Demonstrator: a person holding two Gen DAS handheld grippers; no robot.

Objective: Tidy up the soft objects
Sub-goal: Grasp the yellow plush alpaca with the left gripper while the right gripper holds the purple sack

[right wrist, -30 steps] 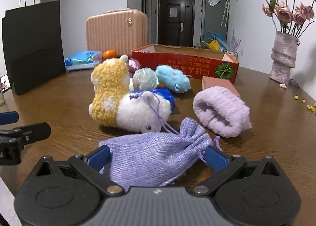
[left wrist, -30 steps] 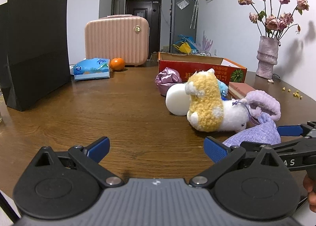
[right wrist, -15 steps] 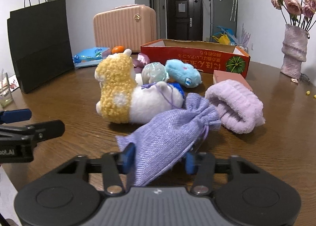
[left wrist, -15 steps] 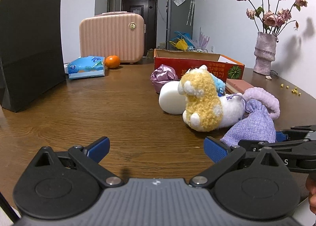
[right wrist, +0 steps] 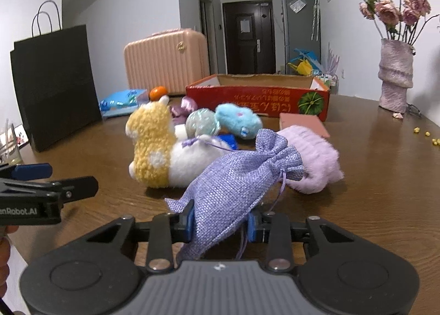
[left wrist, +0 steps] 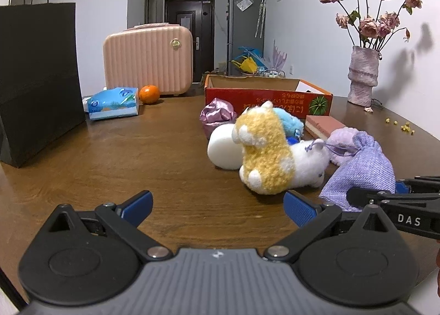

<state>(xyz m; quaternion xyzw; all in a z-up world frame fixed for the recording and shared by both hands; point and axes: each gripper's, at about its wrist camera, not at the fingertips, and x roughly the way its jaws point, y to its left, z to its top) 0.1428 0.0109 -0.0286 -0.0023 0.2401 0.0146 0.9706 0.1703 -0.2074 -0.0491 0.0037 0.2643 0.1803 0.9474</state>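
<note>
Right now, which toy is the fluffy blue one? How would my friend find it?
Find the long red cardboard box on the brown table. Just in front of it lies the blue plush, behind the yellow alpaca. It is the only sky-blue furry toy there; the ball beside it is shiny.

- Lower end of the lavender pouch (right wrist: 242, 177) was hidden behind the right gripper's (right wrist: 220, 223) body; its drawstring ran out of sight there.
- Blue item (right wrist: 227, 140) behind the alpaca plush (right wrist: 162, 152) was mostly covered; identity undetermined.
- White foam piece (left wrist: 224, 147) was partly screened by the plush in the left wrist view.
- Red box (right wrist: 258, 100) interior was not visible past its wall.
- Black bag (left wrist: 35, 78) was cut by the frame edge.
- Purple fuzzy roll (right wrist: 310, 161) appeared blurred, possibly from motion.
- Small yellow bits (left wrist: 403, 126) were too small to identify.
</note>
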